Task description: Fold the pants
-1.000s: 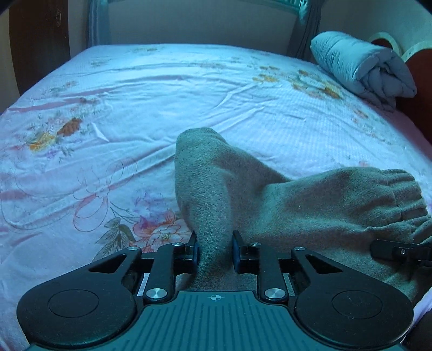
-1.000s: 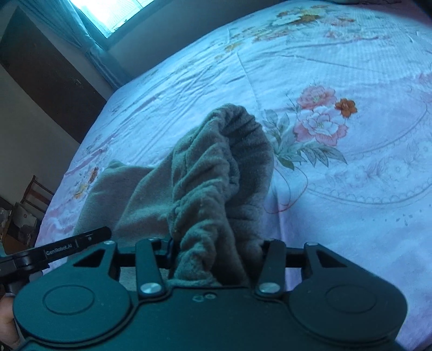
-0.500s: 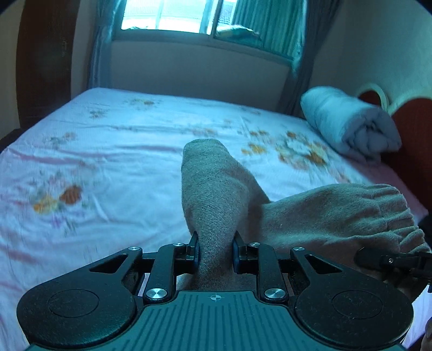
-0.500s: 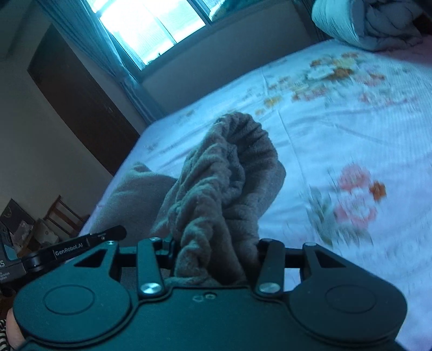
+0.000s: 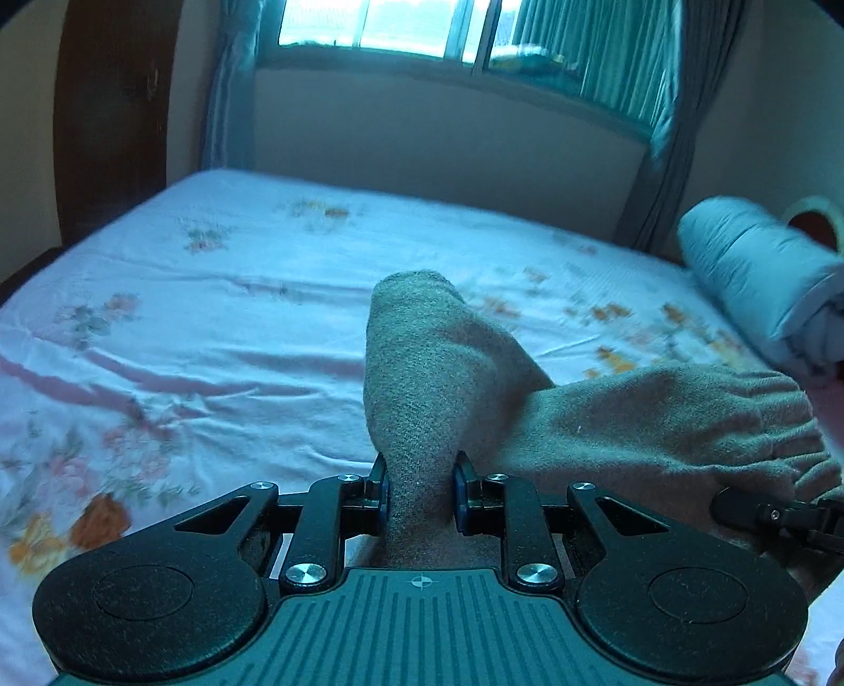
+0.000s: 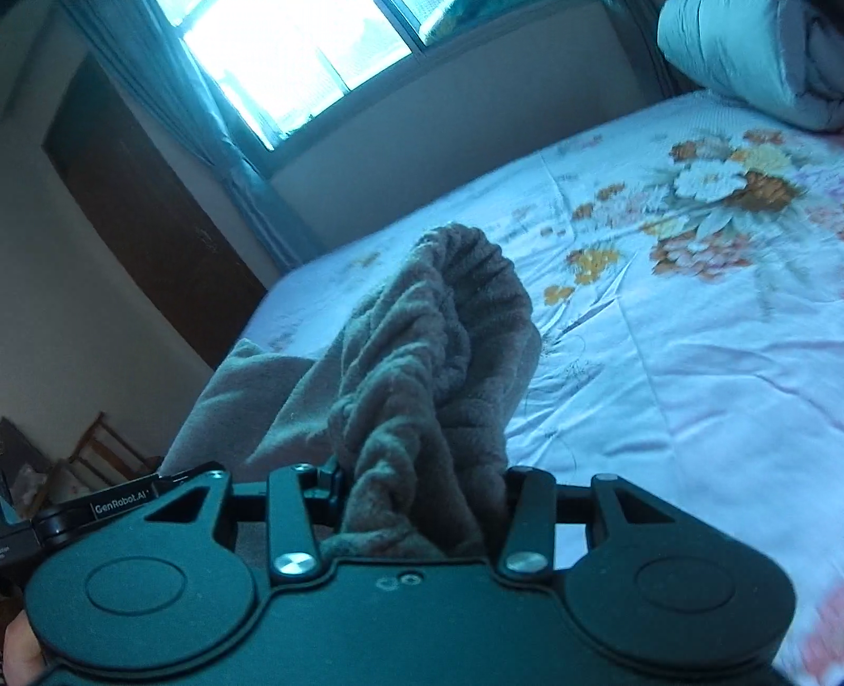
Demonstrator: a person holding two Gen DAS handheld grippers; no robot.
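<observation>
The bed [image 5: 221, 337] fills most of the room, covered by a pale, creased sheet [image 6: 701, 369] printed with pink, orange and white flowers. At its far side a plain wall rises to a bright window [image 5: 401, 26] hung with teal curtains [image 5: 606, 58], and a dark wooden door [image 5: 111, 116] stands in the far left corner. A puffy grey-blue quilt [image 5: 759, 279], rolled into a thick bundle, lies at the far right of the bed beside a curved wooden headboard [image 5: 812, 216]. In the right wrist view a wooden chair [image 6: 100, 448] shows low on the left, past the edge of the mattress. The pants [image 5: 438, 369] are a soft, fuzzy grey-brown fleece, held up above the near part of the bed between the two black plastic grippers. The left gripper [image 5: 420, 493] is clamped on a smooth fold of the cloth that stands up in a rounded hump. The right gripper [image 6: 422, 501] is clamped on the gathered, ribbed elastic waistband [image 6: 448, 337], which bunches in thick ridges between its jaws. The fabric stretches between the two tools, and each tool's tip shows at the edge of the other's view.
</observation>
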